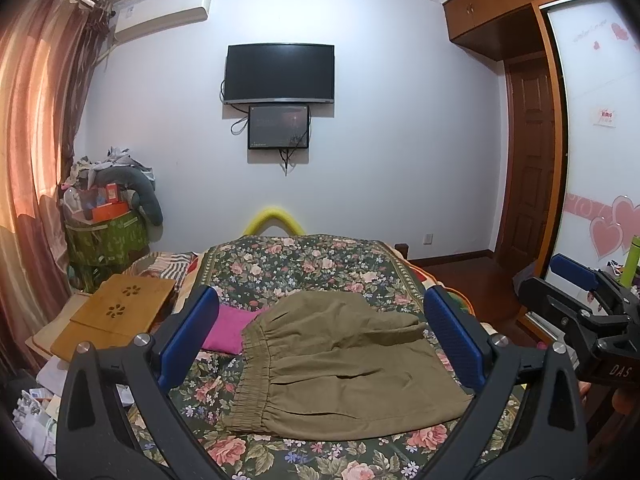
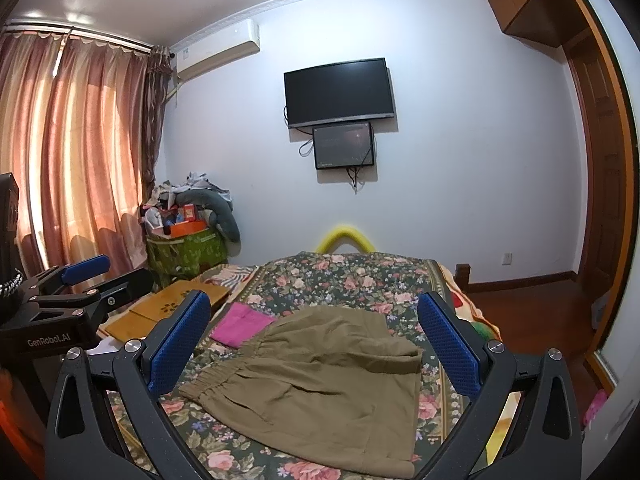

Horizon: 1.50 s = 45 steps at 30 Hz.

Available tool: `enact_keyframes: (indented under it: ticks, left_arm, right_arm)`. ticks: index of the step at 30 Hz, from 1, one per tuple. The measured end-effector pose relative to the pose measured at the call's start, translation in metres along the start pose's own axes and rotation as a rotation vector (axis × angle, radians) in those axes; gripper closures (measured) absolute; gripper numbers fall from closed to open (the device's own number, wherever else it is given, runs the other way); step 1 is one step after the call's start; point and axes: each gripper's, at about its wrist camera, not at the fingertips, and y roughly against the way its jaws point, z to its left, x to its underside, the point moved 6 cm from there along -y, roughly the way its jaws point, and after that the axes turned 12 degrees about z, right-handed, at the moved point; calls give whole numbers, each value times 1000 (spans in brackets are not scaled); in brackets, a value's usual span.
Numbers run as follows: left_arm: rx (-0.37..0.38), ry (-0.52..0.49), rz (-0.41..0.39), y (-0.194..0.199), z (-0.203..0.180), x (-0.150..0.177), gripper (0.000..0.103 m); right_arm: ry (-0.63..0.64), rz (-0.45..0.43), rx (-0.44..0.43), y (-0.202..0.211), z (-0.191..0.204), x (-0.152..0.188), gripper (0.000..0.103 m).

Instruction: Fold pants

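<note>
Standing in the far left corner by the curtains (image 2: 80,152), a green fabric bin (image 2: 186,254) is heaped past its rim with orange and red boxes (image 2: 188,224), loose clothes, and a grey bolster (image 2: 222,212) draped over its side. On the bed, the floral quilt (image 2: 340,280) carries the olive pants (image 2: 320,384), folded into a compact, roughly square bundle with the elastic waistband turned to the left; a pink cloth (image 2: 240,326) lies just beside the waistband, partly tucked under it in the left wrist view. A wooden lap tray (image 1: 116,312) rests at the bed's left edge. The left gripper (image 1: 320,332) hovers above the pants, fingers spread wide and clasping nothing. The right gripper (image 2: 316,344) hovers likewise, jaws parted and empty, level with its neighbour. Each gripper appears at the edge of the other's view.
</note>
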Motion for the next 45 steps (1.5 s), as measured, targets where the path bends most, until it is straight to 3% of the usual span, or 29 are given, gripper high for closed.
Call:
enact_keyframes:
  ticks: [9,15,18,20,26,34,42,45]
  left_arm:
    - [-5,48,92,-57,16,0,0]
    - [-66,78,200,-121,39,7,0]
    - [-80,83,265,-156,53,14,3]
    - [-84,84,315,-179,63,20,11]
    - [-118,64,471,-250,98,45,11]
    - [-122,101,680,-319,144,84,15]
    - [-62,92,822,-359,151,107,18]
    - [-30,102,865,-370,150,112,18]
  right_arm:
    - [-27,71,11,-37,-16,12,0]
    - [-50,140,37,-74,-39,20,0]
    - [-41,178,63,-94,-52,23,0]
    - [-34,211,83,-111,-65,26,0]
    - [-40,312,124,-152,-103,38,0]
    - [-111,527,53,-198,-143,75,1]
    - [-126,683,7,-242,-165,102,18]
    - [-120,741,-25,-258,-165,110,30]
